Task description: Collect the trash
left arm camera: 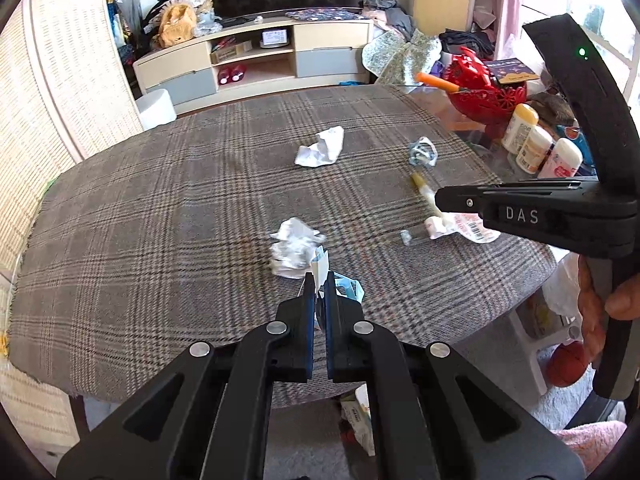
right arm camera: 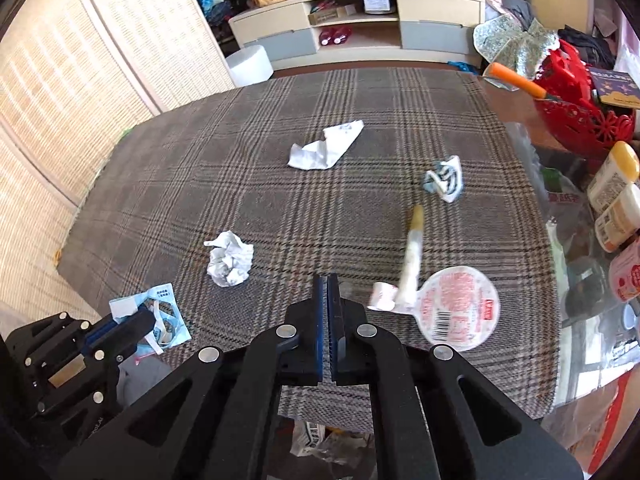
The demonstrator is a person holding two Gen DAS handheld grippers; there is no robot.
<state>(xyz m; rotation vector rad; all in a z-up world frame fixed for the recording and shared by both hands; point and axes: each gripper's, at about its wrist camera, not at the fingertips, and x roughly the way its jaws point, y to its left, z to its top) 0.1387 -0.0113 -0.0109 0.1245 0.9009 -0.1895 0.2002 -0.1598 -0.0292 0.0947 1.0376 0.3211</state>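
Note:
Trash lies scattered on a plaid tablecloth (right arm camera: 280,208). My left gripper (left arm camera: 319,280) is shut on a blue-and-white packet (right arm camera: 164,300) at the near left edge, with a white flap of it sticking up between the pads. Just beyond the packet sits a crumpled paper ball (left arm camera: 294,252). My right gripper (right arm camera: 329,280) is shut low over the cloth, and I see nothing between its pads. Right of it are a round printed lid (right arm camera: 460,308), a pale tube (right arm camera: 412,256) and a small white roll (right arm camera: 382,296). Farther off lie a white paper (right arm camera: 324,148) and a blue-white wrapper (right arm camera: 444,180).
A red basket (right arm camera: 576,112) with an orange-handled tool and several bottles (right arm camera: 612,196) crowd the glass table top at the right. A wicker screen (right arm camera: 60,100) stands to the left; a white stool (right arm camera: 250,64) and TV cabinet (right arm camera: 360,20) lie beyond. Bags lie below the near edge.

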